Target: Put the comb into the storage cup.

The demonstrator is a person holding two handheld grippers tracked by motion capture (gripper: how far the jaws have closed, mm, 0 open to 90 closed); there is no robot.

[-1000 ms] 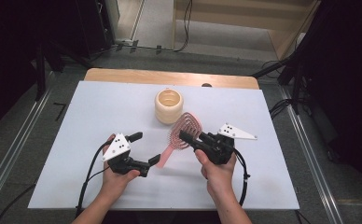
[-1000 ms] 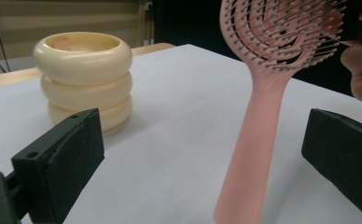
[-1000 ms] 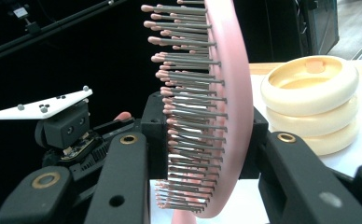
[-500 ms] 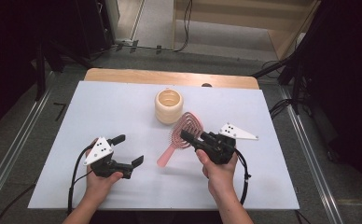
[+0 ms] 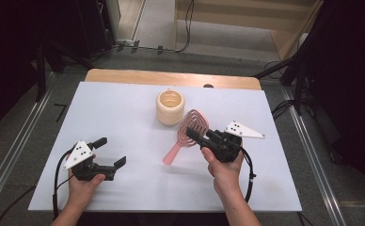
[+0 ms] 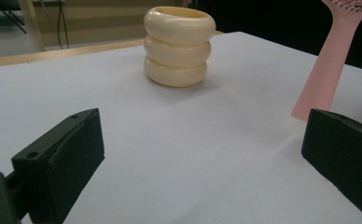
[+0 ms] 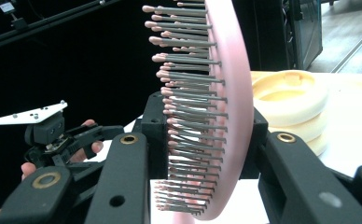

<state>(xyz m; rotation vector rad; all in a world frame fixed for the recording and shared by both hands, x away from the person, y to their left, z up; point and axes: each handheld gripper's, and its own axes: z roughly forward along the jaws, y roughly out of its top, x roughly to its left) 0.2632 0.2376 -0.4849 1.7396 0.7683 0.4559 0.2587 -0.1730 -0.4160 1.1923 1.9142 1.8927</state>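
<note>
On my left, the left gripper (image 5: 110, 151) sits low over the white table (image 5: 124, 108), near its front edge, held in my left hand (image 5: 84, 181). Its jaws stand wide apart with nothing between them; in the left gripper view I see only bare tabletop in the gap, and the two black pads touch nothing.

Toward the middle, further back on the table, stands a cream cup (image 5: 170, 107) shaped like three stacked rings, upright with its mouth open at the top. In the left gripper view the cup (image 6: 179, 45) is straight ahead and well apart from the jaws.

Just right of the cup is the pink hairbrush (image 5: 186, 135). Its oval head is lifted and tilted toward the cup, and its handle slants down and forward toward the table; I cannot tell whether the handle's end touches the surface. In the left gripper view the handle (image 6: 327, 70) comes down at the right edge.

On my right, the right gripper (image 5: 194, 134), held in my right hand (image 5: 225, 167), is clamped on the brush head. In the right gripper view its jaws press the head (image 7: 212, 107) from both sides, bristles facing left.
</note>
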